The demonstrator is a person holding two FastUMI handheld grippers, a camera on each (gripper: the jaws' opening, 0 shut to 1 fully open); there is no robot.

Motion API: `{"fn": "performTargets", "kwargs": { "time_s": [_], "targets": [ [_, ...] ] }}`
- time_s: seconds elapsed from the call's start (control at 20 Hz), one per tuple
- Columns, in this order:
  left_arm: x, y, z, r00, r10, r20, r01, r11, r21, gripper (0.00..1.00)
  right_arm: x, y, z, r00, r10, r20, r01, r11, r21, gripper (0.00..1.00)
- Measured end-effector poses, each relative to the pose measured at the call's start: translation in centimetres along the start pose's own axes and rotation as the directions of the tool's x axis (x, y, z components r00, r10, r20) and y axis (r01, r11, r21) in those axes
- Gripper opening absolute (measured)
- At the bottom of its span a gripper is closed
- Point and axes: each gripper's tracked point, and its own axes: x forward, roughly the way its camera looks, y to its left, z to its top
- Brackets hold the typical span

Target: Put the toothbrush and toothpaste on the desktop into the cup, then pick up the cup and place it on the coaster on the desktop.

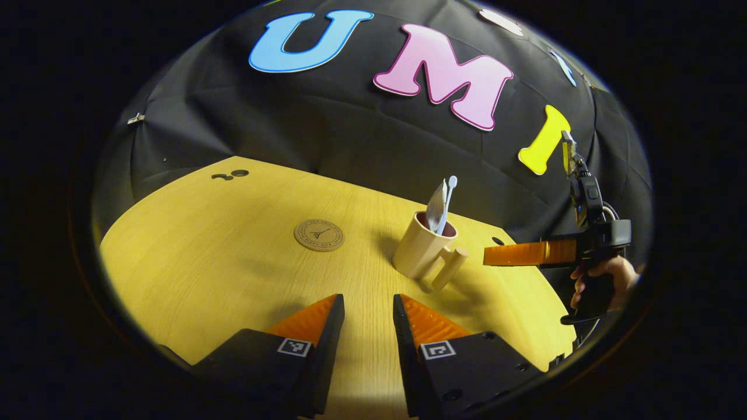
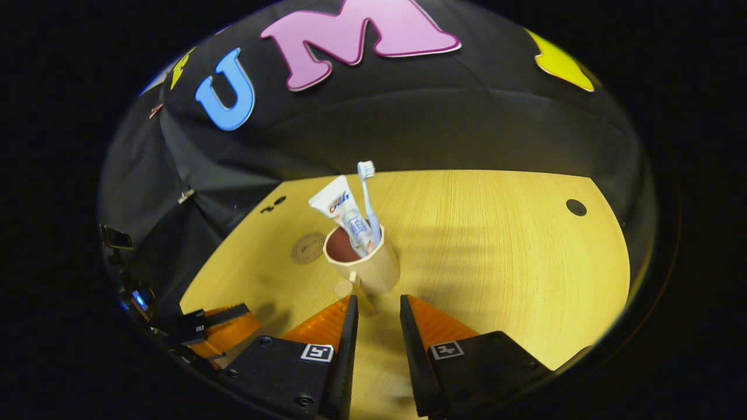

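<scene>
In the left gripper view, the left gripper point(image 1: 369, 315) sits at the bottom centre of the frame, its two fingers parted by a moderate gap with only bare desktop point(image 1: 222, 274) showing between them; it holds nothing and touches nothing. Right of centre stands the cup point(image 1: 421, 248), upright on the wood, its handle point(image 1: 449, 268) sticking out toward the lower right. The toothpaste point(image 1: 435, 209) and the toothbrush point(image 1: 448, 201) stand inside it, leaning together above the rim. The round coaster point(image 1: 318, 235) lies flat left of the cup, near it but apart, with nothing on it. At the right edge, the right gripper point(image 1: 496, 255) points left toward the cup's handle, close to it but not touching, held by a hand point(image 1: 607, 277). From this side its opening cannot be judged.

In the right gripper view, the right gripper point(image 2: 377, 315) fills the bottom centre, fingers moderately apart and gripping nothing. The cup point(image 2: 367, 262) stands just beyond the fingertips, its handle point(image 2: 350, 286) facing the gap. The toothpaste point(image 2: 344, 213) and toothbrush point(image 2: 367, 198) rise from it, tilted to the upper left. The coaster point(image 2: 307, 247) lies left of the cup. The left gripper point(image 2: 224, 326) shows at lower left, low over the desktop point(image 2: 496, 251).
</scene>
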Motion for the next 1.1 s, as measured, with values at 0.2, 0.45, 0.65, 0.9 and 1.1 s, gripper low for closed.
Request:
{"fn": "performTargets", "kwargs": {
  "time_s": [0.2,0.45,0.65,0.9,1.1],
  "targets": [
    [-1.0,0.6,-1.0,1.000,0.010,-0.004,-0.010,1.000,0.022,0.54,0.8,1.5,-1.2,0.991,-0.002,-0.137,-0.006,0.998,-0.060,0.57],
    [-2.5,2.3,-2.7,0.999,0.013,-0.035,-0.012,0.999,0.052,0.54,2.7,2.1,-2.2,0.953,-0.069,-0.296,0.053,0.997,-0.060,0.64],
    [-3.8,4.0,-3.1,0.998,0.040,-0.046,-0.038,0.998,0.050,0.54,5.5,1.9,-2.6,0.928,-0.154,-0.340,0.129,0.987,-0.095,0.65],
    [-4.2,6.0,-2.6,0.996,0.074,-0.041,-0.073,0.997,0.025,0.54,8.7,2.6,-2.8,0.904,-0.190,-0.383,0.157,0.981,-0.115,0.65],
    [-4.2,6.6,-2.6,0.996,0.075,-0.045,-0.074,0.997,0.031,0.54,10.2,2.3,-2.9,0.881,-0.228,-0.415,0.179,0.972,-0.153,0.74]
  ]
}}
